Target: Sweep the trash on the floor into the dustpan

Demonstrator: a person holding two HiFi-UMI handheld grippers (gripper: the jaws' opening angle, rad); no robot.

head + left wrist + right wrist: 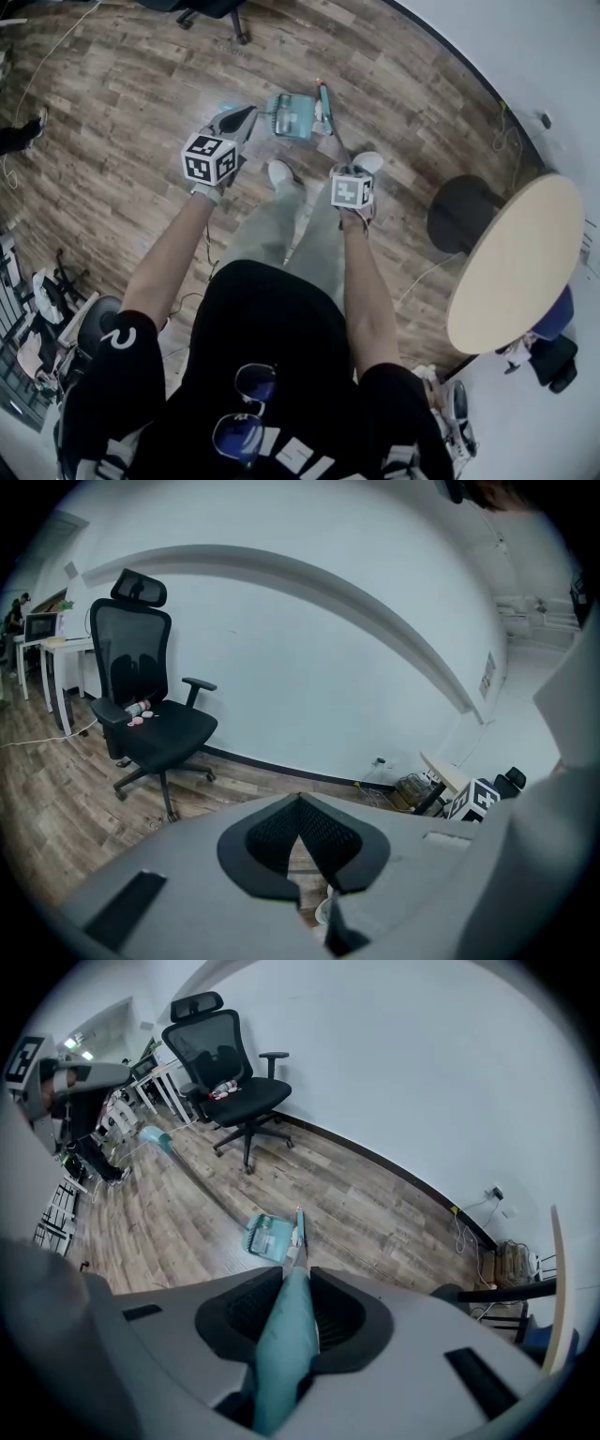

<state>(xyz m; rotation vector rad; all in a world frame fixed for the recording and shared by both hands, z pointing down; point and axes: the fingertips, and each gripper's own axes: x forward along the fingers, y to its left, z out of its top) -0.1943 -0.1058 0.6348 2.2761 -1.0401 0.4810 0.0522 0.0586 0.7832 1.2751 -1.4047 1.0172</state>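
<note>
The dustpan (289,117) sits on the wood floor (141,94), just beyond the person's shoes (279,171). There are pale bits inside it, but no loose trash can be made out on the boards. The broom (324,103) has its head just right of the pan, touching it or nearly so. Its teal handle runs back into the right gripper (291,1277), whose jaws are clenched on it.

The pan's long handle (197,1180) leans to the left towards the left gripper (300,803). That gripper's jaws meet at the tips with nothing between them, so the pan seems to stand unheld.

That is the likely trouble. A stroke against the pan could push it along the floor or tip it over, spilling what it holds. A one-gripper hold may also let the broom handle twist in the jaws. The office chair (230,1063) stands far off by the wall, out of the way.
</note>
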